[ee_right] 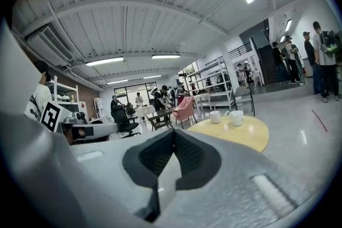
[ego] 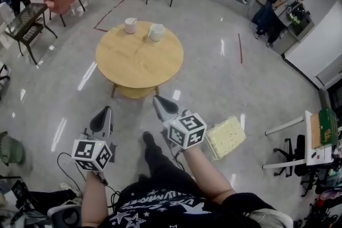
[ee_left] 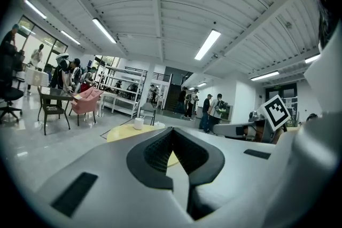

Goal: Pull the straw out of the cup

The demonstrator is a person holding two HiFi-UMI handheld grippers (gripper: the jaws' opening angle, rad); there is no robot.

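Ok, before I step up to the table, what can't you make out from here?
- Straw: too thin to see in the head view; both cups, left cup and right cup, are tiny there.
- Cup contents: no view looks inside; the right gripper view shows them small, from the side.
- Table in the left gripper view: mostly hidden behind the left gripper, shut.

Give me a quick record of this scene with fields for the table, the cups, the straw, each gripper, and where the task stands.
table: round wooden table, ahead of the person
cups: left cup and right cup, both white, near the table's far edge
straw: too small to make out
left hand-held gripper: shut, empty, short of the table
right hand-held gripper: shut, empty, short of the table
task: not begun, neither cup touched
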